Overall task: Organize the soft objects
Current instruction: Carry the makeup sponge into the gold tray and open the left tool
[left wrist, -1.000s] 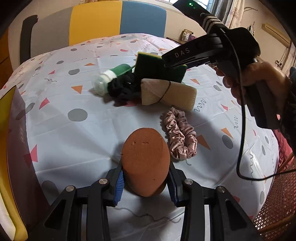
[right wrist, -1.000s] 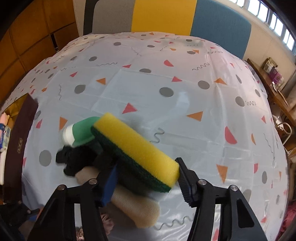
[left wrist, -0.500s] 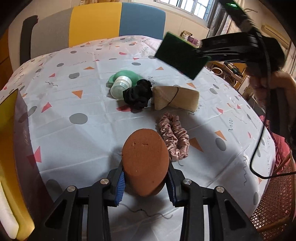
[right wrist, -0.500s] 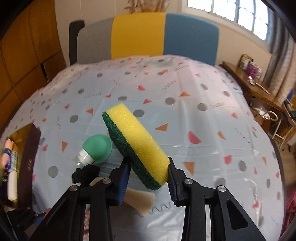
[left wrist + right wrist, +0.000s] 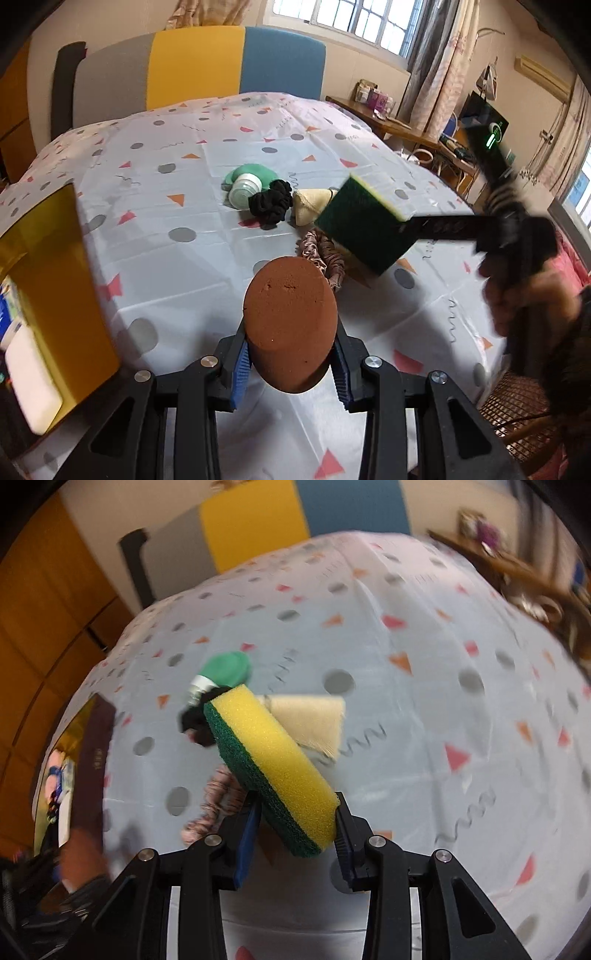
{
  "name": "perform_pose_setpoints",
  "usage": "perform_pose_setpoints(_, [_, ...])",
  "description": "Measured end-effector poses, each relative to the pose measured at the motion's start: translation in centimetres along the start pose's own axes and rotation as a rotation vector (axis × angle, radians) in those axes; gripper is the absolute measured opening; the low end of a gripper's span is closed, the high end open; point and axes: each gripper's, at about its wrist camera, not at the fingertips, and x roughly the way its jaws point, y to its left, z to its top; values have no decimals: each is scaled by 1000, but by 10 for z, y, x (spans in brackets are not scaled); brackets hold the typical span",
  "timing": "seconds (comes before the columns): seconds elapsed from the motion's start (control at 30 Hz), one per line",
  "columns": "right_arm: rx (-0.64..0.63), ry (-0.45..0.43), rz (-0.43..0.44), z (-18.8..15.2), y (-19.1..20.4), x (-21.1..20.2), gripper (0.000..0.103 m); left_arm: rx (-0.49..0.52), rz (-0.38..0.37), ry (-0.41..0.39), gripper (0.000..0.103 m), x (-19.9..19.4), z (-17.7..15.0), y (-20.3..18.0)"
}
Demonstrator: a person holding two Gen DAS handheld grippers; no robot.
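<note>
My left gripper (image 5: 290,363) is shut on a brown oval sponge (image 5: 290,325), held above the patterned tablecloth (image 5: 177,280). My right gripper (image 5: 293,843) is shut on a yellow and green scouring sponge (image 5: 271,770), held in the air; it also shows in the left wrist view (image 5: 364,225). On the cloth lie a pink satin scrunchie (image 5: 325,254), a black scrunchie (image 5: 269,203), a beige folded cloth (image 5: 312,205) and a green and white bottle (image 5: 247,182).
A yellow box with a dark outer wall (image 5: 51,280) stands at the left table edge, with white and blue items inside. The box also shows in the right wrist view (image 5: 90,771). A colour-block chair (image 5: 199,66) stands behind the table. Shelves and a wicker seat are on the right.
My right gripper lifted the scouring sponge off the pile, then swung it down and left, over the pink scrunchie. My left gripper rose a little with the brown sponge.
</note>
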Motion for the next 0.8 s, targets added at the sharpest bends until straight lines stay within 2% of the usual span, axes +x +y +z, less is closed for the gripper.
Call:
perform_pose_setpoints(0.1, [54, -38, 28, -6, -11, -2, 38, 0, 23, -28, 37, -21, -3, 3])
perform_pose_setpoints(0.23, [54, -51, 35, -8, -11, -2, 38, -11, 66, -69, 37, -45, -6, 9])
perform_pose_setpoints(0.8, [-60, -67, -30, -8, 5, -3, 38, -92, 203, -137, 37, -95, -13, 48])
